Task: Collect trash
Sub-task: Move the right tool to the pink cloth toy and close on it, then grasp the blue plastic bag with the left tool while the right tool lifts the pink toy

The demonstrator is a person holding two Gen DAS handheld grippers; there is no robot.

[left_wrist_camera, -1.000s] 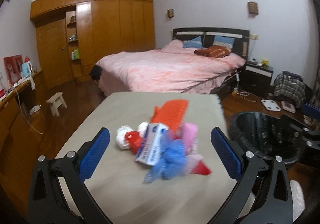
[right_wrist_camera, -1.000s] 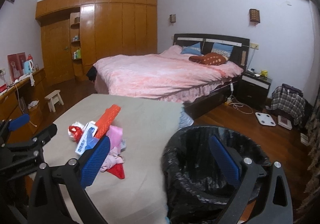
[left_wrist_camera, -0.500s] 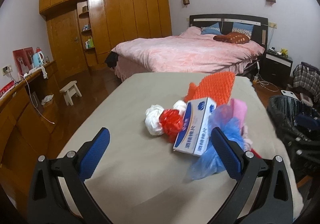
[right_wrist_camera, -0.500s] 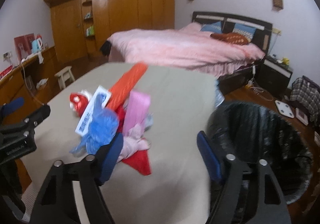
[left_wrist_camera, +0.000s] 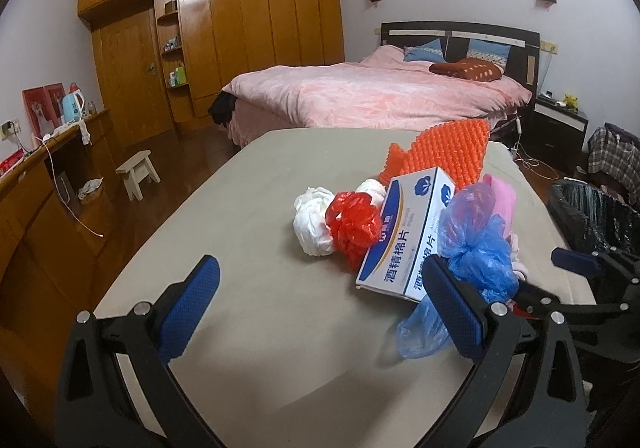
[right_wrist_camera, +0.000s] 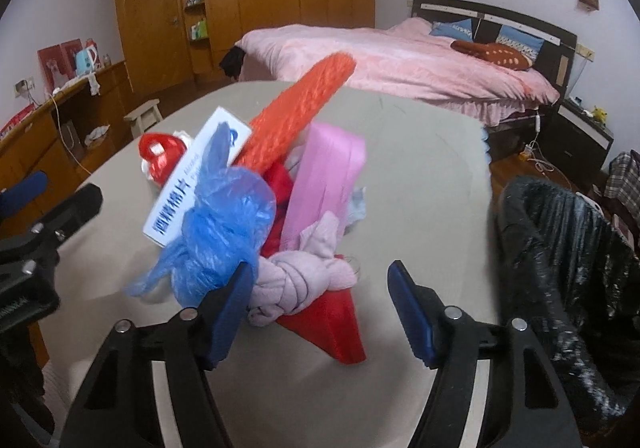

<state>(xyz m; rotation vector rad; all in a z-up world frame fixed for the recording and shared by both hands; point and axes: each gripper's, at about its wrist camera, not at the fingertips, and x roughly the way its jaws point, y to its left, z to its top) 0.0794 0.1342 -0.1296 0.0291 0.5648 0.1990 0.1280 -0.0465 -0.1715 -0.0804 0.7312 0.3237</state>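
Note:
A pile of trash lies on the beige table [left_wrist_camera: 260, 175]: a white and blue box [left_wrist_camera: 408, 236], a knotted blue bag [left_wrist_camera: 476, 248], a red bag [left_wrist_camera: 352, 224], a white bag [left_wrist_camera: 310, 221], an orange bubble sheet [left_wrist_camera: 444, 151]. The right wrist view shows the blue bag [right_wrist_camera: 216, 232], a pink knotted bag [right_wrist_camera: 304, 284], a pink sheet [right_wrist_camera: 324, 171] and a red wedge [right_wrist_camera: 332, 320]. My left gripper [left_wrist_camera: 316, 308] is open, just short of the pile. My right gripper [right_wrist_camera: 320, 304] is open, its fingers either side of the pink knotted bag. A black-lined bin [right_wrist_camera: 560, 264] stands right of the table.
A pink bed [left_wrist_camera: 372, 95] stands beyond the table, with a wooden wardrobe [left_wrist_camera: 240, 35] behind. A wooden counter [left_wrist_camera: 40, 167] with a kettle runs along the left wall. A small stool [left_wrist_camera: 138, 171] stands on the floor. A nightstand [left_wrist_camera: 560, 127] is at the right.
Both grippers have moved in toward the pile, which now looks larger. The right gripper turned from the bin to the trash, and its jaws narrowed around the pink knotted bag.

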